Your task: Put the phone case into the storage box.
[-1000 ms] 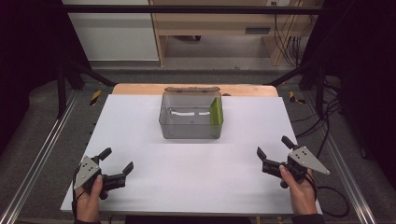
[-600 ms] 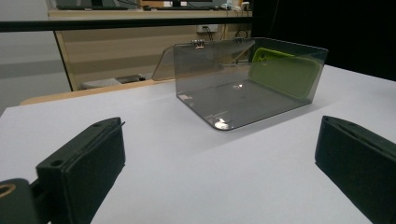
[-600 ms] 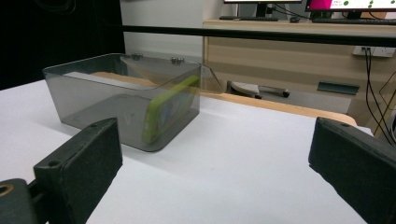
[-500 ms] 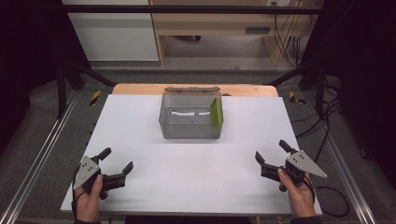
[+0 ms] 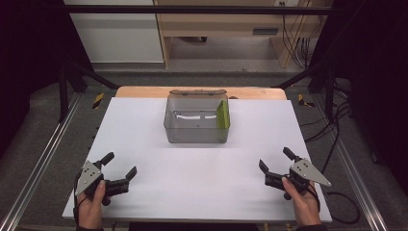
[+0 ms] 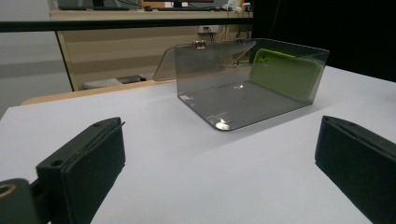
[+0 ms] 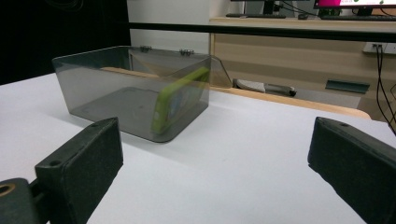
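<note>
Writing: no brand, label or lettering could be read on the box, the phone case or either gripper.
Box: a clear grey plastic box (image 5: 196, 124) was seen at the middle of the far half of the white table (image 5: 144, 120), with its hinged lid (image 5: 197, 91) folded back behind it.
Phone case: a green phone case (image 5: 222, 114) was stood on edge inside the box, leaned against the box's right wall; in the left gripper view it (image 6: 285, 73) was seen through the clear wall at the box's far side, and in the right gripper view (image 7: 180, 98) at the box's near end.
Left hand-held gripper: the left hand-held gripper (image 5: 119, 166) was held well apart from the box, near and to the left of it, jaws spread wide with nothing between them, pointed toward the box.
Right hand-held gripper: the right hand-held gripper (image 5: 275, 161) was held well apart from the box, near and to the right of it, jaws likewise spread wide and empty.
Contact: neither gripper was touching the box or the phone case.
</note>
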{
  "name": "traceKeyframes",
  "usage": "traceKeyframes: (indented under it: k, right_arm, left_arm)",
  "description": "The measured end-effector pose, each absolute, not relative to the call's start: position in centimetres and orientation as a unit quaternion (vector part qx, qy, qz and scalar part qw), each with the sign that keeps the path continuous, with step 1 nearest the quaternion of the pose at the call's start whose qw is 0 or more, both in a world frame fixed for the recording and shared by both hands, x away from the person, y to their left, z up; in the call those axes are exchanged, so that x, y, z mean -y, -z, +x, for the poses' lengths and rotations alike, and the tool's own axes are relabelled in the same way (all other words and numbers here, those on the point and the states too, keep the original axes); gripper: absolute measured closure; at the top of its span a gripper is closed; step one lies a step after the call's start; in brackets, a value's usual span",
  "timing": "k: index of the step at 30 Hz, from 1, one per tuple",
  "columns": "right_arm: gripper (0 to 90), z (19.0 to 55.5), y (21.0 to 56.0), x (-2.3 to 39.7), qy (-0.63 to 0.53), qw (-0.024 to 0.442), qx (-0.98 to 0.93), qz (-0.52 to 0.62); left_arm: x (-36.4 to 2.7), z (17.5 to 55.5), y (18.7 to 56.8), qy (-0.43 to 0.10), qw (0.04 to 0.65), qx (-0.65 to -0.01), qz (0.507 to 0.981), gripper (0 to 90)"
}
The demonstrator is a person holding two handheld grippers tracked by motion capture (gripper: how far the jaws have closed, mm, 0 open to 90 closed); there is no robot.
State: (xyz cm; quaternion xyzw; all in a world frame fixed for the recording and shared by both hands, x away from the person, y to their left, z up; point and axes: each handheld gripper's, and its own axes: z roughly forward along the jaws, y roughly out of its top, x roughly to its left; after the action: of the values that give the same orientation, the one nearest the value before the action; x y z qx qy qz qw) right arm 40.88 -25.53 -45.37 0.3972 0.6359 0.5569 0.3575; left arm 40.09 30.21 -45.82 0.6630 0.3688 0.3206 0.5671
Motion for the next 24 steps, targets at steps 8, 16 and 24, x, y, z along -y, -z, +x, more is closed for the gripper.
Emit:
traceKeyframes:
  k: [8,16,24]
  right_arm:
    - [3.5,40.8,45.9,25.2,-0.560,0.352,-0.640,0.392]
    - [3.6,40.9,46.3,24.6,-0.565,0.341,-0.648,0.379]
    - [3.8,41.0,46.8,23.7,-0.571,0.325,-0.658,0.366]
  left_arm:
    - [-30.2,40.1,45.8,-0.321,0.567,-0.368,0.664,1.7]
    - [-30.1,40.1,45.8,-0.321,0.567,-0.366,0.664,1.7]
    - [-30.1,40.0,45.8,-0.324,0.569,-0.365,0.662,1.7]
